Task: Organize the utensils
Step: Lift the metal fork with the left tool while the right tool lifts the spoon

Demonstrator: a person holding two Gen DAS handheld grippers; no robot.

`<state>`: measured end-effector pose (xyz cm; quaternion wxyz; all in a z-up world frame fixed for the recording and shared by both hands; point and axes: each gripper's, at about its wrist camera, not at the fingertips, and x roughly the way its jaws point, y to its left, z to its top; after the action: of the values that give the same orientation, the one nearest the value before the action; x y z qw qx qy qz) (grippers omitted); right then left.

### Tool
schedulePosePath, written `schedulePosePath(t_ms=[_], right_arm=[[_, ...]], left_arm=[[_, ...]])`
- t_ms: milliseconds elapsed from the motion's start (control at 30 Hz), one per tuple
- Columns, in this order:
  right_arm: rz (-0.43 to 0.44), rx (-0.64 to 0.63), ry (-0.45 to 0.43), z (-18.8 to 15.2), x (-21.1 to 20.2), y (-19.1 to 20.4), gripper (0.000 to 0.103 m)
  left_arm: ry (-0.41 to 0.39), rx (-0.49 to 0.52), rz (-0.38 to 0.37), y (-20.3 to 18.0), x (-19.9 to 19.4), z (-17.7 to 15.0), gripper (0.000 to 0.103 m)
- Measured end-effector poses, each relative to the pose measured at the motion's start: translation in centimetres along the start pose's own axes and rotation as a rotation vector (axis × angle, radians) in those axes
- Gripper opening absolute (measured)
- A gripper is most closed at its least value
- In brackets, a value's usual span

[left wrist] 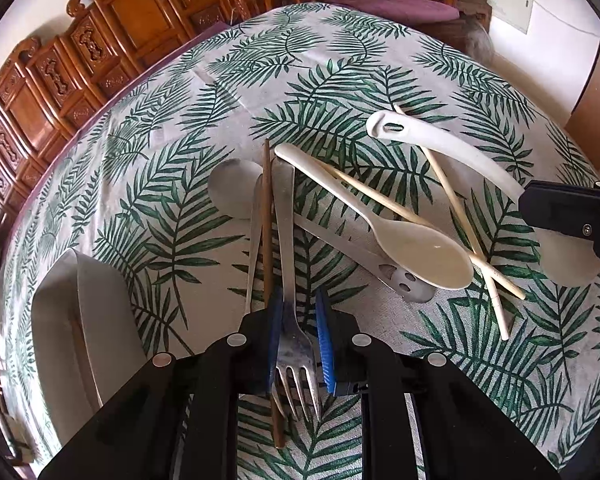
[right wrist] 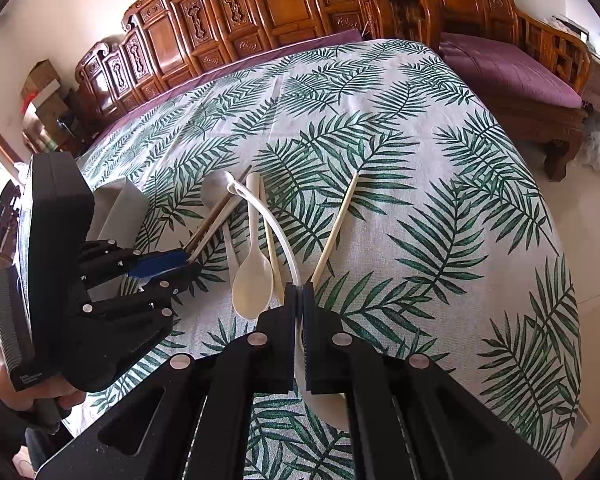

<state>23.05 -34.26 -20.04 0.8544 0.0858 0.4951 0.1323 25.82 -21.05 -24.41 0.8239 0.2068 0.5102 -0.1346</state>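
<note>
My left gripper [left wrist: 298, 304] is shut on a metal fork [left wrist: 288, 240], tines toward the camera; a brown chopstick [left wrist: 266, 216] runs alongside it. My right gripper [right wrist: 299, 292] is shut on the white ladle [right wrist: 272, 220], whose curved handle reaches away; its bowl sits under the fingers. The ladle also shows in the left wrist view [left wrist: 440, 148]. A cream spoon [left wrist: 380, 224], two pale chopsticks [left wrist: 452, 196], a metal spoon [left wrist: 236, 188] and a slotted metal utensil [left wrist: 364, 256] lie heaped on the leaf-print tablecloth [left wrist: 180, 128].
A white divided tray [left wrist: 80, 320] stands at the left of the heap, also seen behind the left gripper [right wrist: 120, 208]. Carved wooden chairs [right wrist: 260, 4] line the far table edge. A purple-cushioned bench [right wrist: 512, 68] stands at the right.
</note>
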Motion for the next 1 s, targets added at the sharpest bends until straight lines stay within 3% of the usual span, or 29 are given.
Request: schedulePosePath(t_ms=[200,367,1000], right_arm=[[0.003,0.001,-0.001,-0.1,0.0,0.1,0.004],[0.000,0.002,0.004,-0.2,0.2,0.0,0.004],[-0.001,-0.015,-0.007,0.0,-0.2,0.6,0.004]], left_arm=[[0.013,0.015,0.017,-0.1,0.5,0.0,0.016],[0.017,-0.002,-0.013,0.2,0.2,0.1,0.007],[-0.080,-0.068,-0.045,2.1,-4.5,-0.7,0.006]])
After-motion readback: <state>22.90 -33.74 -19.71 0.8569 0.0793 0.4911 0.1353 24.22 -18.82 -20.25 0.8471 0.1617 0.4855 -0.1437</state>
